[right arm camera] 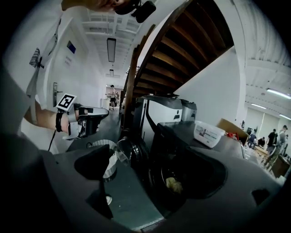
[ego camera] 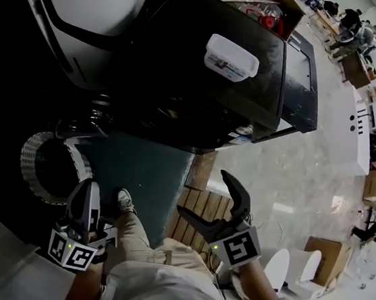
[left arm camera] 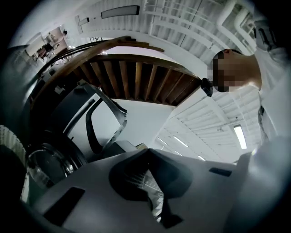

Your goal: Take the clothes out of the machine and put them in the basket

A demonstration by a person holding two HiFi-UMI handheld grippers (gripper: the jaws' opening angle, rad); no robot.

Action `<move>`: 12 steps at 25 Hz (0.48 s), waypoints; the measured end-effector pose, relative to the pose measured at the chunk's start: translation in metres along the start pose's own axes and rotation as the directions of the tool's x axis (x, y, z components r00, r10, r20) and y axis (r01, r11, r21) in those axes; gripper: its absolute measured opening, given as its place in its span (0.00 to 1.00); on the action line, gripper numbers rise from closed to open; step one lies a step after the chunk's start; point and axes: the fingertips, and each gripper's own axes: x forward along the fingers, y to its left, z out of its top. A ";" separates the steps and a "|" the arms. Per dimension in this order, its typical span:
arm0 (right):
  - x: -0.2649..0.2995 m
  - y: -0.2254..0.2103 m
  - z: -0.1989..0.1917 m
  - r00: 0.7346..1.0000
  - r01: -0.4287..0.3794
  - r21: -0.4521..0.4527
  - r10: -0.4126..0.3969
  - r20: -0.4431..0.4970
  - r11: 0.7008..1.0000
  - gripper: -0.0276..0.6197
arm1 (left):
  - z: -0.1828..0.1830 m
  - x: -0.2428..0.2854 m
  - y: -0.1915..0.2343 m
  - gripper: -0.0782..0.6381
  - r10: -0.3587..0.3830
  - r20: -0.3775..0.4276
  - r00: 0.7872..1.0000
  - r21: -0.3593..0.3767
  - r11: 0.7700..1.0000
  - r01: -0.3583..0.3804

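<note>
Head view, right gripper (ego camera: 201,192) forward, fingers (ego camera: 235,189) apart

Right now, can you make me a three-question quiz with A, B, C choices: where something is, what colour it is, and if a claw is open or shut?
1. Where is the plastic tub?
A) on top of the machine
B) inside the machine
C) in a claw

2. What colour is the tub?
A) red
B) white
C) green

3. How is the right claw?
A) shut on a shirt
B) shut on nothing
C) wide open

Answers:
1 A, it sits on the machine's dark top.
2 B, it looks white in the head view and the right gripper view.
3 C, its jaws stand far apart and hold nothing.
</note>
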 end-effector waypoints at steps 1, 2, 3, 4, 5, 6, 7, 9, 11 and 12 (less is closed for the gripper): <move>0.010 -0.004 0.012 1.000 0.012 -0.006 -0.012 -0.013 1.000 0.82 | 0.008 0.016 0.009 0.13 -0.024 -0.009 1.000 -0.012 1.000 0.023; 0.019 -0.007 0.022 1.000 0.019 -0.011 -0.020 -0.024 1.000 0.82 | 0.015 0.031 0.014 0.13 -0.046 -0.017 0.999 -0.023 0.999 0.045; 0.026 -0.010 0.032 0.999 0.025 -0.013 -0.026 -0.030 1.000 0.82 | 0.020 0.045 0.016 0.13 -0.066 -0.022 0.998 -0.034 0.997 0.065; 0.032 -0.014 0.040 0.999 0.030 -0.011 -0.031 -0.032 0.999 0.82 | 0.024 0.058 0.016 0.13 -0.082 -0.025 0.996 -0.046 0.996 0.081; 0.036 -0.017 0.047 0.999 0.035 -0.007 -0.035 -0.034 0.999 0.82 | 0.027 0.069 0.014 0.13 -0.097 -0.028 0.995 -0.058 0.994 0.095; 0.039 -0.020 0.052 0.998 0.039 -0.003 -0.039 -0.039 0.999 0.82 | 0.028 0.079 0.011 0.13 -0.110 -0.033 0.993 -0.070 0.992 0.108; 0.041 -0.023 0.055 0.998 0.043 0.003 -0.042 -0.043 0.999 0.82 | 0.029 0.087 0.008 0.13 -0.122 -0.041 0.992 -0.079 0.990 0.118; 0.045 -0.030 0.056 0.998 0.049 0.018 -0.048 -0.042 0.999 0.82 | 0.026 0.102 0.002 0.13 -0.139 -0.062 0.988 -0.086 0.987 0.134; 0.049 -0.038 0.053 0.998 0.053 0.032 -0.052 -0.032 0.998 0.82 | 0.021 0.115 0.001 0.13 -0.145 -0.084 0.986 -0.083 0.987 0.138; 0.052 -0.042 0.051 0.998 0.055 0.042 -0.054 -0.025 0.998 0.82 | 0.018 0.121 0.002 0.13 -0.142 -0.091 0.986 -0.081 0.987 0.135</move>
